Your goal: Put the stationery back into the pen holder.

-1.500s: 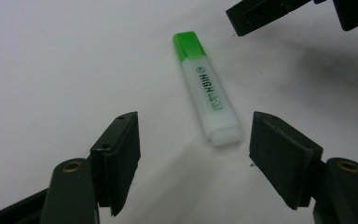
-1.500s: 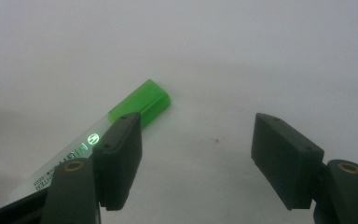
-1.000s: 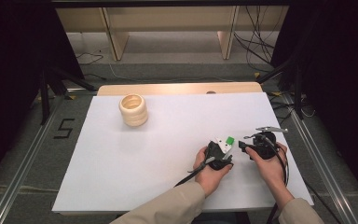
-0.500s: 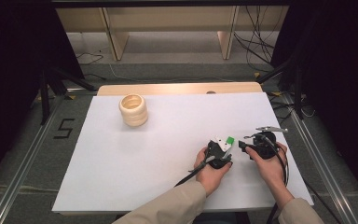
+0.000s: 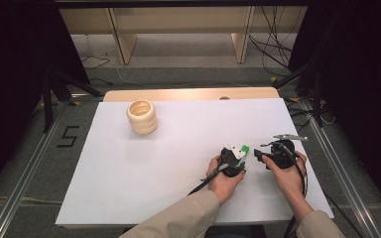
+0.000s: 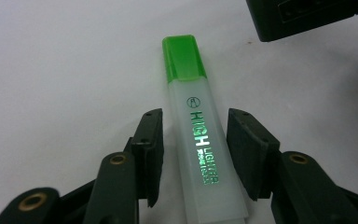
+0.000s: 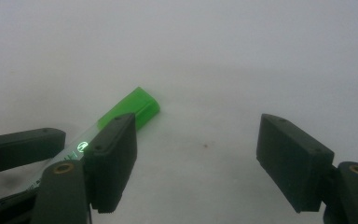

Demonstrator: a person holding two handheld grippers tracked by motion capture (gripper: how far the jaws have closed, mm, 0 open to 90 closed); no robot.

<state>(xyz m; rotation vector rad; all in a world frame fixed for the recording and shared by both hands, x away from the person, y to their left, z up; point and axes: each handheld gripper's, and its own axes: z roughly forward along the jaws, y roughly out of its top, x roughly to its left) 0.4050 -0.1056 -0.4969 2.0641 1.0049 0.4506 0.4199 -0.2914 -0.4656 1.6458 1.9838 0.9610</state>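
Highlighter (image 6: 196,135) between left claw (image 6: 193,154) pads — wooden rings (image 5: 142,117) well apart.

green-capped frosted highlighter (image 6: 200,140), black grippers (image 5: 233,159), white table (image 5: 178,163), cream ring stack (image 5: 142,117)

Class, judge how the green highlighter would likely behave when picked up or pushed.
The highlighter looks like a rigid plastic barrel, so it probably stays stiff. Its flattened body lies flat on the white table, so it would likelier slide than roll. The smooth, glossy surface may slip between the left tool's pads.
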